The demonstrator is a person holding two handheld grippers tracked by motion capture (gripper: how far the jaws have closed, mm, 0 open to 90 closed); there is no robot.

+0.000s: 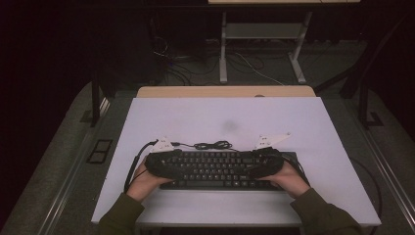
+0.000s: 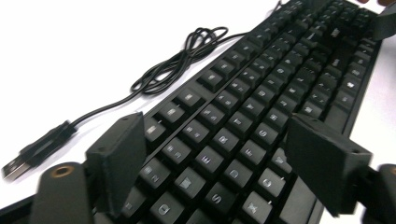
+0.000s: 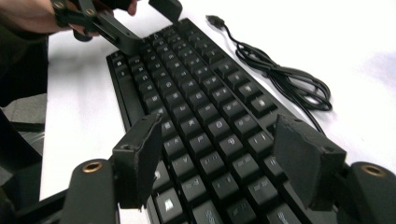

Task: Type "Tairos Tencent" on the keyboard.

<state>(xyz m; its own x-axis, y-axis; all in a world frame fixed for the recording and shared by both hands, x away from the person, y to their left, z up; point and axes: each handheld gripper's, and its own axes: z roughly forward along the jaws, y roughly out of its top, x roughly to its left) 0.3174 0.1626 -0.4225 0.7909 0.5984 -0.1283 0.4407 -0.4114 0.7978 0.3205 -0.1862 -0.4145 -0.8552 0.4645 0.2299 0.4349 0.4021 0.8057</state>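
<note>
Black keyboard (image 1: 215,169) lies flat on the white table (image 1: 220,117), near the person's edge. Left gripper (image 1: 157,164) is over the keyboard's left end, right gripper (image 1: 269,163) over its right end, each held in a hand.

Left gripper (image 2: 212,158): jaws apart, hovering just above the keys, one jaw on each side of a patch of letter keys; nothing pinched between them. Keyboard runs away ahead of the jaws and slants to the right in its view. The right gripper (image 2: 383,21) shows at the far end, top right.

Right gripper (image 3: 219,158): jaws apart, over the keys, nothing clamped. Keyboard (image 3: 196,107) stretches ahead of them; the left gripper (image 3: 135,23) sits at the far end, top left, jaws also apart, one tip touching or just over the corner keys, cannot tell which.

Cable (image 1: 213,145) is bunched on the table just beyond the keyboard, between the two grippers. In the left gripper view the cable (image 2: 182,60) lies left of the jaws, its USB plug (image 2: 35,151) loose on the table beside the left jaw. In the right gripper view the cable (image 3: 285,79) lies ahead and right of the jaws.
</note>
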